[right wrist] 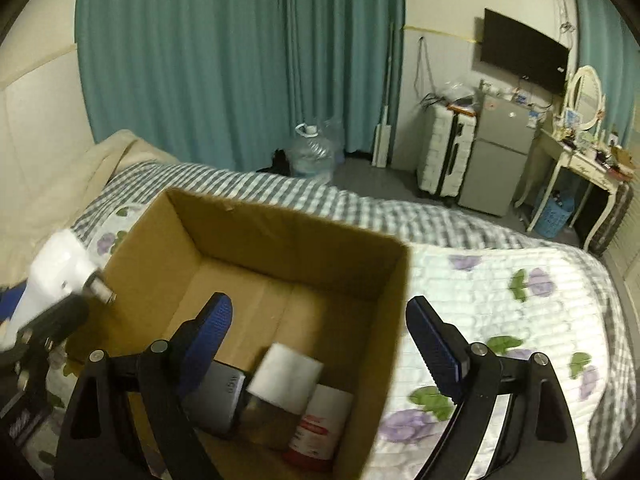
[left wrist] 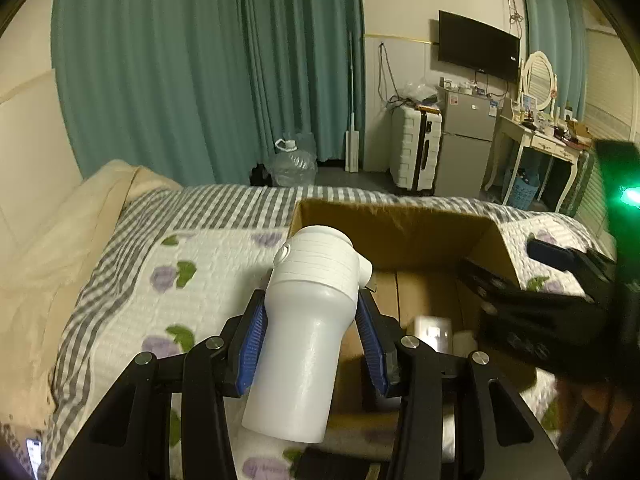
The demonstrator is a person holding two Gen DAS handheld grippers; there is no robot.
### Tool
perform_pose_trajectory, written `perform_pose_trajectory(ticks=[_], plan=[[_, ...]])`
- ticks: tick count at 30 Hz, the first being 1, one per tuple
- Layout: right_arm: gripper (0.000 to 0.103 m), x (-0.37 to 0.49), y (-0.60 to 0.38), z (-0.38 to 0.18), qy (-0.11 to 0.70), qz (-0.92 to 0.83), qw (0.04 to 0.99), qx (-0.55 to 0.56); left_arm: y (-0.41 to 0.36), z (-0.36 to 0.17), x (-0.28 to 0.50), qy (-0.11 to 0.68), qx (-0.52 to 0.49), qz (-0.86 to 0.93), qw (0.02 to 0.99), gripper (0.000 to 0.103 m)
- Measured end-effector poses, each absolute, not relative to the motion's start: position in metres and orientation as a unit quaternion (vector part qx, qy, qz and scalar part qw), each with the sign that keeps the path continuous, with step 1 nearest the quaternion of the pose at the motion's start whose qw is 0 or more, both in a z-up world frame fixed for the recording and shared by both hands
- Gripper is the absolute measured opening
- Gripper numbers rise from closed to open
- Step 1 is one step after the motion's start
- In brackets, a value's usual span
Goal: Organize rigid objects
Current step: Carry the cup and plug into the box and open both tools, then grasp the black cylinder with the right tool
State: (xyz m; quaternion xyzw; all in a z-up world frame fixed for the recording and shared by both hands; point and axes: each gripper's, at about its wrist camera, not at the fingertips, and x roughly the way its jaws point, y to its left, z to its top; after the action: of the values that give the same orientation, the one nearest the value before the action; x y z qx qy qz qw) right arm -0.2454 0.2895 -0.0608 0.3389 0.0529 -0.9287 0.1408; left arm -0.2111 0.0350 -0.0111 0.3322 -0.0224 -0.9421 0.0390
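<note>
My left gripper (left wrist: 310, 320) is shut on a white plastic bottle (left wrist: 304, 332) with a ribbed cap, holding it above the bed at the left rim of an open cardboard box (left wrist: 384, 220). The bottle shows at the left edge of the right wrist view (right wrist: 52, 276). My right gripper (right wrist: 320, 336) is open and empty above the box (right wrist: 280, 232). Inside the box lie a grey case (right wrist: 216, 396), a bottle with a white square cap (right wrist: 286, 376) and a white and red canister (right wrist: 320, 420).
The box stands on a bed with a floral and checked quilt (right wrist: 500, 300). A beige pillow (left wrist: 48, 248) lies at the left. Beyond the bed are teal curtains, a water jug (right wrist: 312, 156), a white suitcase (right wrist: 444, 152), a small fridge (right wrist: 500, 160) and a dressing table (right wrist: 580, 164).
</note>
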Motion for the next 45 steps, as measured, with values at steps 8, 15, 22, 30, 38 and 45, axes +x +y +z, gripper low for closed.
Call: perform_pose_trajectory(ticks=[8,15,22,30,38,45], plan=[[0.089,-0.259,0.308,-0.068,0.032,-0.930,0.138,0.340,0.051,-0.030,-0.261,-0.030,0.337,-0.941,0.024,0.048],[0.092,-0.260,0.319,-0.064,0.015,-0.934,0.133,0.331,0.055,-0.026,-0.259,-0.028,0.335,-0.941,0.031,0.067],[0.092,-0.216,0.322,-0.023,0.026,-0.940,0.140,0.311,0.044,0.013,-0.213,-0.020,0.318,-0.947,0.036,0.067],[0.092,-0.133,0.318,0.021,0.053,-0.938,0.180,0.290,0.017,0.035,-0.140,-0.023,0.310,-0.949,0.049,0.070],[0.092,-0.094,0.290,-0.028,0.100,-0.914,0.229,0.321,-0.009,-0.014,-0.093,-0.024,0.338,-0.938,0.076,0.070],[0.092,-0.107,0.249,-0.113,0.154,-0.869,0.267,0.388,-0.022,-0.068,-0.094,-0.016,0.383,-0.921,0.068,0.070]])
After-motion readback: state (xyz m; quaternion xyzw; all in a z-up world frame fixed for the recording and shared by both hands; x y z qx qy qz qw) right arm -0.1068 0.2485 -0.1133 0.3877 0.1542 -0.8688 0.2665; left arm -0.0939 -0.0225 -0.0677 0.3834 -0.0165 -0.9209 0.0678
